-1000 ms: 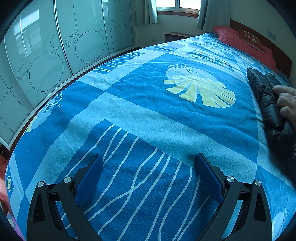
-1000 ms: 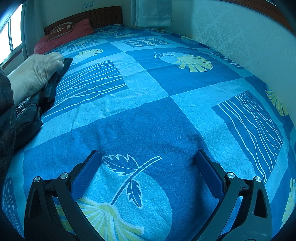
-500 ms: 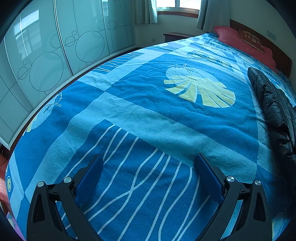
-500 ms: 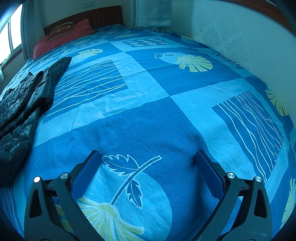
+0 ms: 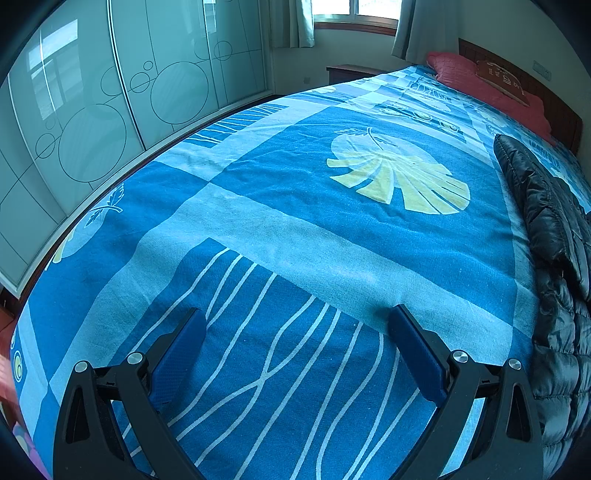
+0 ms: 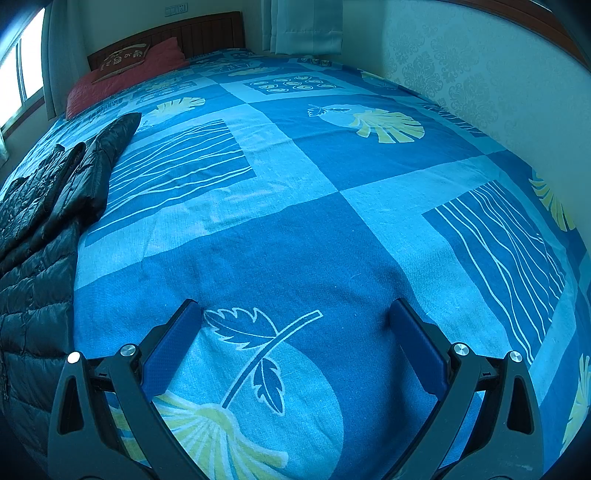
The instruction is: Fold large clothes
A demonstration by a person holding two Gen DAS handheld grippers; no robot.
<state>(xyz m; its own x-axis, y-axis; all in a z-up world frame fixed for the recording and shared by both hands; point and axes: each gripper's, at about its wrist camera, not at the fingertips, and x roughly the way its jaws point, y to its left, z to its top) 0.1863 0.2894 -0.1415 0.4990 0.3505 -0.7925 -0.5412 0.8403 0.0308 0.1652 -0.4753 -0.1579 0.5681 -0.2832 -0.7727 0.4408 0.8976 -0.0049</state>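
Observation:
A black quilted puffer jacket (image 5: 554,236) lies stretched along the right edge of the left wrist view, on the blue patterned bedspread (image 5: 295,206). The same jacket (image 6: 48,206) runs down the left side of the right wrist view, one sleeve reaching toward the pillows. My left gripper (image 5: 297,325) is open above the bedspread, well left of the jacket, with nothing between its blue pads. My right gripper (image 6: 295,317) is open too, to the right of the jacket, over a leaf print. Neither gripper touches the jacket.
A red pillow (image 5: 480,81) and a wooden headboard (image 6: 177,33) mark the head of the bed. Glass wardrobe doors (image 5: 110,96) run along the left of the bed. A patterned wall (image 6: 480,74) borders its right side. A nightstand (image 5: 351,72) stands under the window.
A hand that rested on the jacket one second ago has left both views. The jacket now lies alone. Neither gripper has moved.

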